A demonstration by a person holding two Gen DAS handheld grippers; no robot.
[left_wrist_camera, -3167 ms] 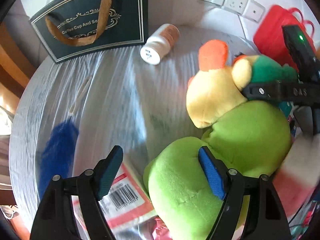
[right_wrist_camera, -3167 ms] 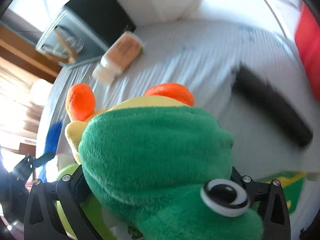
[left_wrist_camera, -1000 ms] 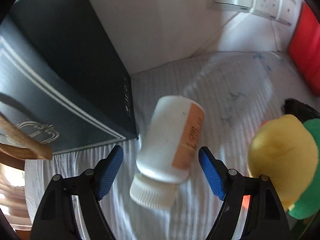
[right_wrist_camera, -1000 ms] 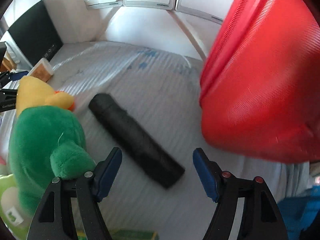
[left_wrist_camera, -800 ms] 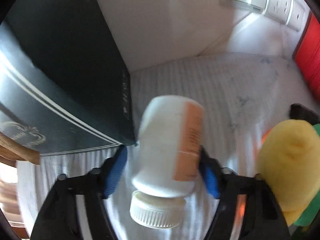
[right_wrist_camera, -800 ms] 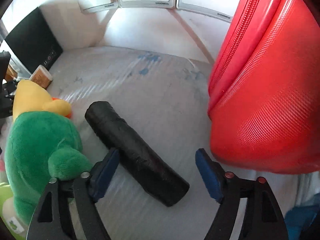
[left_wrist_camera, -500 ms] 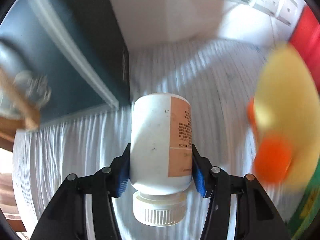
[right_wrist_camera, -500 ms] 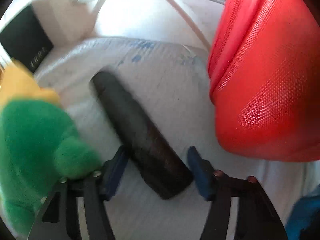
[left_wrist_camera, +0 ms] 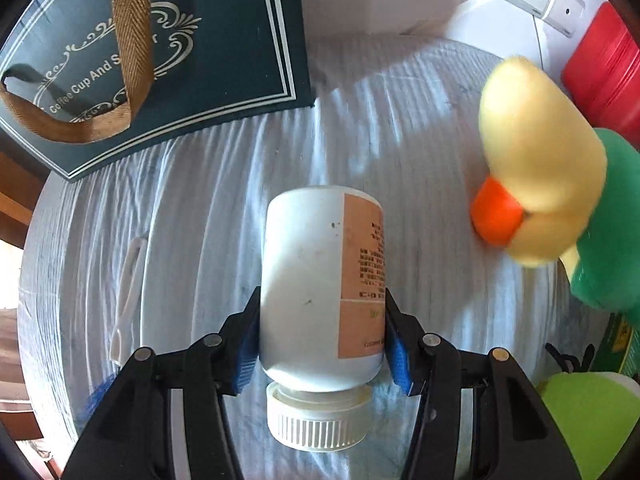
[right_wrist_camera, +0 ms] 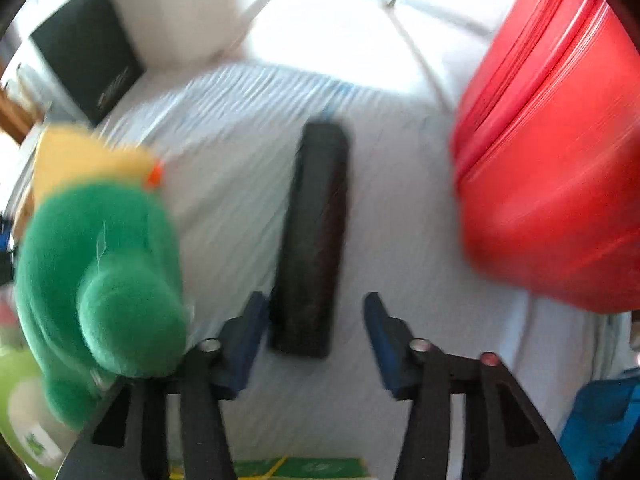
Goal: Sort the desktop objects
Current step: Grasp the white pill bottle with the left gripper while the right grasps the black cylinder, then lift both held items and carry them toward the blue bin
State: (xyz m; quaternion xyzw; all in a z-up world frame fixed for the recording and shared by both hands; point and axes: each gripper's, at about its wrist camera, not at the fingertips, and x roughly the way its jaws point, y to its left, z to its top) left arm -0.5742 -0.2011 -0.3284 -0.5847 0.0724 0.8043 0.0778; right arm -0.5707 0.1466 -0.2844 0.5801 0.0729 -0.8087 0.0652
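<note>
Left gripper [left_wrist_camera: 322, 340]: fingers clenched on the white bottle [left_wrist_camera: 320, 280], cap toward the camera, above the tabletop [left_wrist_camera: 200, 200]. Right gripper [right_wrist_camera: 316, 328]: fingers released, just been opening; the black roll [right_wrist_camera: 314, 240] lies between them, beside the left pad. Plush toy [right_wrist_camera: 92, 260] nearby.

Plush toy [right_wrist_camera: 100, 280], red case [right_wrist_camera: 552, 160] flanking

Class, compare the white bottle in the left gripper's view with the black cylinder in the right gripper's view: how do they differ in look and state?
The white bottle is pale, with an orange label and a ribbed cap; the black cylinder is dark, plain and slimmer. The left gripper has both pads clamped on the bottle; the right gripper stands open around the cylinder, with a gap at one pad. Both are elongated and lie along their grippers' fingers.
</note>
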